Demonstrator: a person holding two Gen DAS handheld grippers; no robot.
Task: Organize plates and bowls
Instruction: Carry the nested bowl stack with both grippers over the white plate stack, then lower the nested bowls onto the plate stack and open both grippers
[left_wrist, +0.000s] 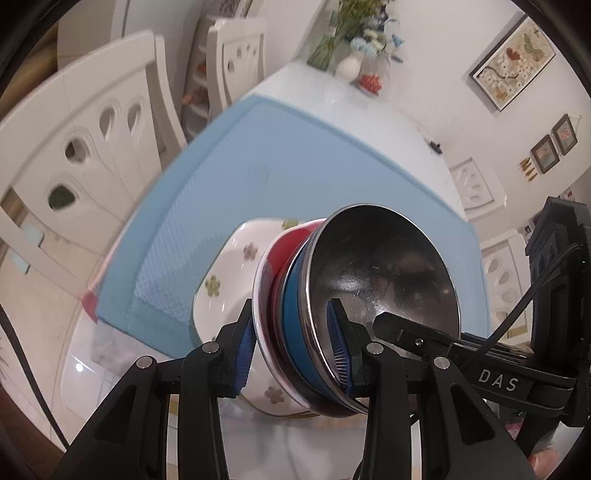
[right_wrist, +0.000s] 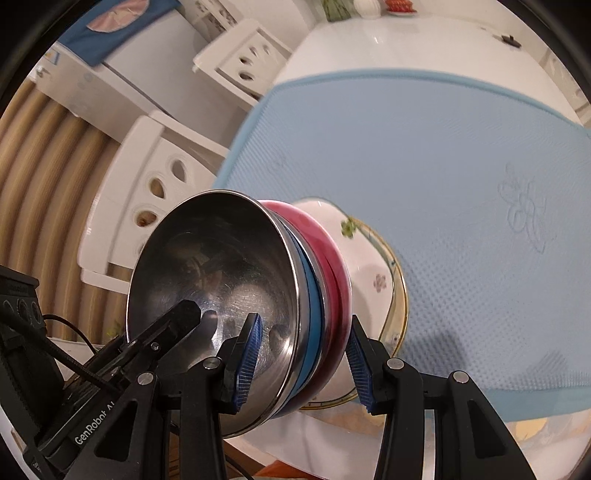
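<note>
A nested stack of bowls is held tilted on its side: a steel bowl innermost, then a blue bowl, then a red bowl. A white floral dish lies behind the stack over the blue mat. My left gripper is shut on the stack's rim, one finger inside the steel bowl. My right gripper is shut on the opposite rim of the same stack: steel bowl, blue bowl, red bowl, with the floral dish behind.
White chairs stand along the table's left side. A white vase with flowers and a small red item sit at the table's far end. The blue mat covers most of the white table.
</note>
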